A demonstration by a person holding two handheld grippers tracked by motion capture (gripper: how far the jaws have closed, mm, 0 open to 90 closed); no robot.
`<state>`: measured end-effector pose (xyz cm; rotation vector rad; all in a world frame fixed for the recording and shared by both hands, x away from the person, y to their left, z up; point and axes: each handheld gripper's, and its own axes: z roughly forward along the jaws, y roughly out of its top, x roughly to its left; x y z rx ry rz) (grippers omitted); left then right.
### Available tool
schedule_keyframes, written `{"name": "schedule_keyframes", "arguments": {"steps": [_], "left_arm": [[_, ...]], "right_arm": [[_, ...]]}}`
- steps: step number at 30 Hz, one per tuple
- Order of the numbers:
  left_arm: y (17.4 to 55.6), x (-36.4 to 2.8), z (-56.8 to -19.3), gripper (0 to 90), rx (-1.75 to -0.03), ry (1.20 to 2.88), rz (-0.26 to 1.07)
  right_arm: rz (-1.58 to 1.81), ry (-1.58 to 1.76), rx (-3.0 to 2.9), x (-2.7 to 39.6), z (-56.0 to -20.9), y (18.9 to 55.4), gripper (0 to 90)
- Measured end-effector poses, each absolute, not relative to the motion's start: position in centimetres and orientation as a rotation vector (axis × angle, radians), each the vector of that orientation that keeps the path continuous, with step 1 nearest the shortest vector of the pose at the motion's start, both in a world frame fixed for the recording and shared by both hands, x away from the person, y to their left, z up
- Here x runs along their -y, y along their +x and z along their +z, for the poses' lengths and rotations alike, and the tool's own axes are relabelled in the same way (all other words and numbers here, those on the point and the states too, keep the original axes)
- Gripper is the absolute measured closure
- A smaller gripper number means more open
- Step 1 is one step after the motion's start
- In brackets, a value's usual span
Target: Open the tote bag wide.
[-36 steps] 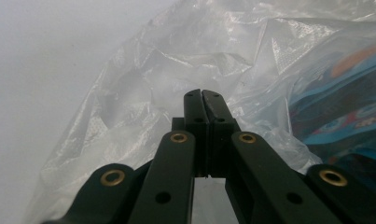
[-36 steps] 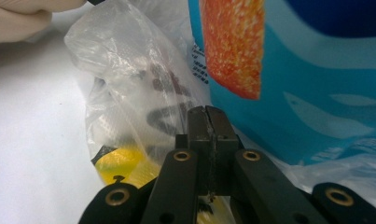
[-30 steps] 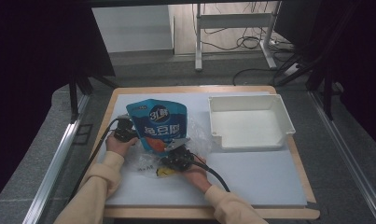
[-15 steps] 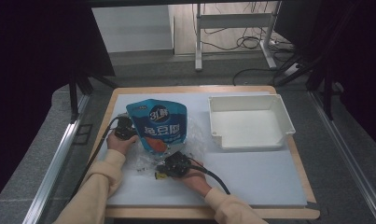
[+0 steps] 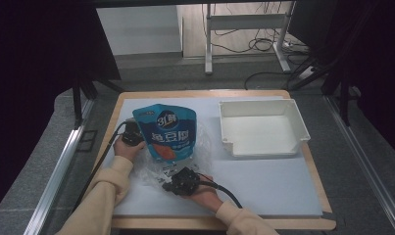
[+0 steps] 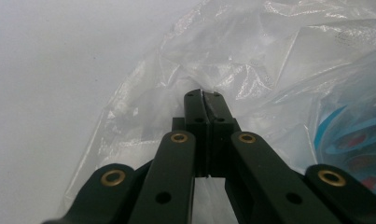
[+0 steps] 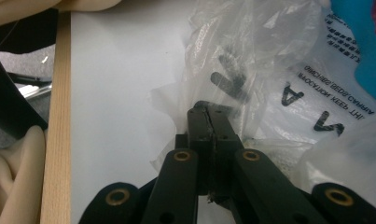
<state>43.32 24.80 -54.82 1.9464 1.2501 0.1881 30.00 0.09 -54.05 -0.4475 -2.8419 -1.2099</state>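
- Clear plastic bag [image 5: 178, 164]: crumpled, lying on the desk's white mat left of centre, printed with black warning text; it wraps around the lower part of the blue pouch.
- Blue stand-up pouch [image 5: 168, 131]: glossy, with white lettering and an orange-red picture near its bottom, sitting partly inside the clear bag, left of the tray.
- Left hand-held gripper [image 6: 204, 99]: jaws pressed fully together, pinching a fold of the clear film at the bag's left edge; the blue pouch shows through the plastic just beside it.
- Right hand-held gripper [image 7: 209, 112]: jaws likewise closed tight, clamping the bag's near edge beside the printed lettering.
- White plastic tray [image 5: 298, 128]: rectangular, shallow, on the far right part of the mat, well apart from the bag.
- Desk [image 5: 205, 93]: wooden-edged, topped with the white mat; the person's cream sleeves [image 5: 104, 198] come in from the near side.
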Motion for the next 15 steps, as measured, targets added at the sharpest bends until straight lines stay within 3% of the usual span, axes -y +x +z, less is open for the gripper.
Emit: {"name": "schedule_keyframes", "arguments": {"steps": [8, 15], "left_arm": [[43.2, -24.8, -54.7, 90.0, -1.246, 1.942, 0.191], [42.1, -26.2, -52.3, 89.9, -1.188, 1.827, 0.181]], "right_arm": [[-1.245, -0.498, 2.841, 0.4, -53.8, 30.3, 89.3], [-1.405, -0.573, 2.830, 2.9, -50.6, 31.0, 89.3]]}}
